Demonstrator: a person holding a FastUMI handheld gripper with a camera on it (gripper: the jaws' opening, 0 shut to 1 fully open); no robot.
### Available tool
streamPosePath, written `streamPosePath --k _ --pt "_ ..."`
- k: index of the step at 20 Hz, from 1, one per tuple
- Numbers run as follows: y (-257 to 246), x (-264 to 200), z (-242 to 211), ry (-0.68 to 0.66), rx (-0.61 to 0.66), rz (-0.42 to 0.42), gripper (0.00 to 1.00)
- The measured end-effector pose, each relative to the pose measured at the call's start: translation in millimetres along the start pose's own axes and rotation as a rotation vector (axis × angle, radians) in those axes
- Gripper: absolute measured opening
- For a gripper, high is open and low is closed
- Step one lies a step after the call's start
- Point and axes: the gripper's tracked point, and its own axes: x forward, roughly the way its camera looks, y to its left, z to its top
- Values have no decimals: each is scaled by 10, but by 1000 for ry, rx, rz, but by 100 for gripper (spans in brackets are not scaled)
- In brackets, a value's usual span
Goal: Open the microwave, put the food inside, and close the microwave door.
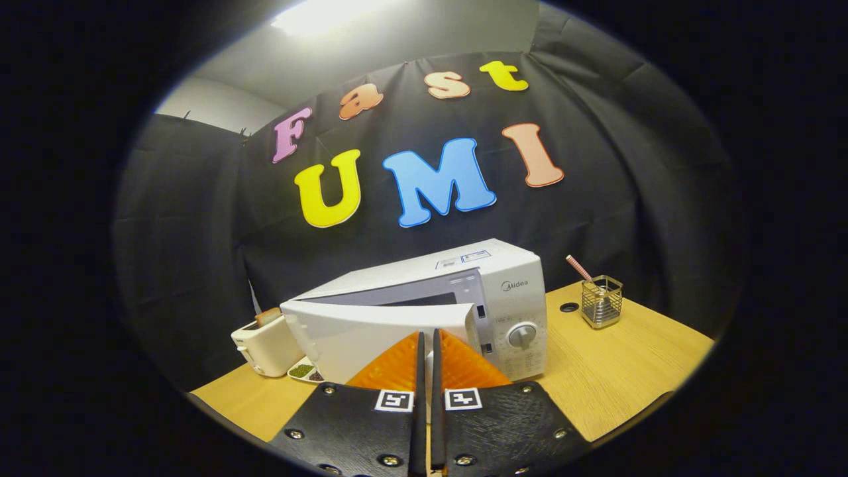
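Two orange fingers (457, 361) of the gripper (428, 339) sit closest, drawn together with only a thin slit between them and nothing held in it. Their tips point at the lower edge of the microwave door (371, 334), and it is hard to tell whether they touch it or stop just short.

Just ahead of the fingers stands the white microwave (510, 291) on a wooden table (616, 371). Its door is swung part way out, hinged on the left, so the door's free edge stands near the control panel with its round knob (523, 336). A wedge of gap shows between the door's top edge and the dark window band of the body behind it. The inside of the oven is hidden by the door.

Left of the door, and close to its hinge side, is a cream toaster (265, 344) with a slice of toast (267, 317) standing up out of its slot. Between the toaster and the door's lower left corner lies a small divided dish (303, 371) holding green and dark food, partly tucked under the door's sweep.

Right of the microwave the tabletop is bare wood out to its front and right edges, giving the widest free room. Near the back right corner stands a wire mesh holder (601, 302) with a striped straw (579, 267) leaning out of it, and a dark round hole (568, 307) sits in the table between the holder and the microwave. Black cloth closes the booth behind everything.
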Motion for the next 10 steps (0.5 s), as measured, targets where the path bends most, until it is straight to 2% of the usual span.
streamPosePath --k 6,10 --pt "-174 420 60 -9 3 -64 3" --pt "-215 611 85 5 11 -71 3"
